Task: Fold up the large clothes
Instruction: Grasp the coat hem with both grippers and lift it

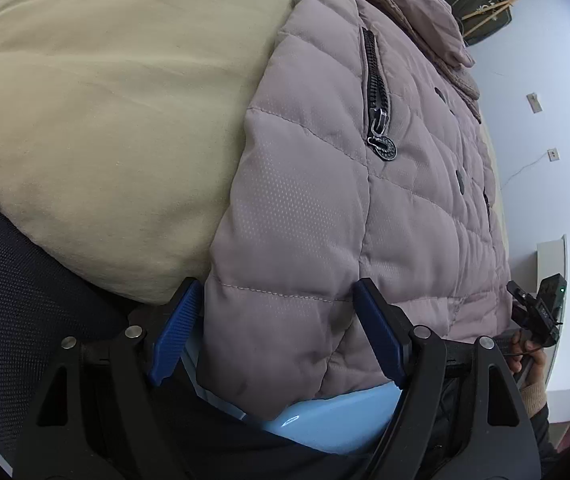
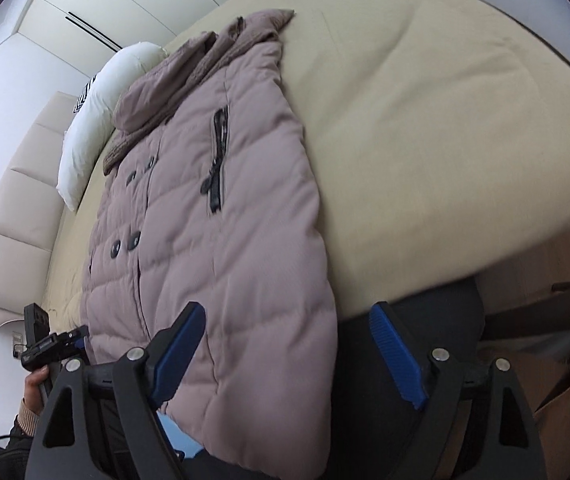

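A quilted mauve coat (image 2: pixel 213 220) lay spread front-up on a bed (image 2: pixel 425 140) covered in a cream blanket, its knitted collar toward the upper left of the right wrist view and its hem hanging over the bed's near edge at the bottom of the frame. The left gripper (image 1: pixel 277 336) stood with its blue fingers (image 1: pixel 175 332) wide apart on either side of the coat's lower corner; the fabric lay between them, but the pads did not appear to press on it. The right gripper (image 2: pixel 297 356) was likewise wide open, its left finger over the hem and its right finger (image 2: pixel 395 354) clear of the cloth, over a dark surface at the foot of the bed. Neither gripper had hold of anything. A black pocket zip (image 1: pixel 377 92) ran down the coat's front at the centre of the left wrist view, with dark buttons (image 2: pixel 125 246) in pairs beside it. A white pillow (image 2: pixel 101 120) rested against the padded headboard (image 2: pixel 13 200) at the left of the right wrist view. A pale blue object (image 1: pixel 325 420) showed beneath the hem at the bottom of the left wrist view.
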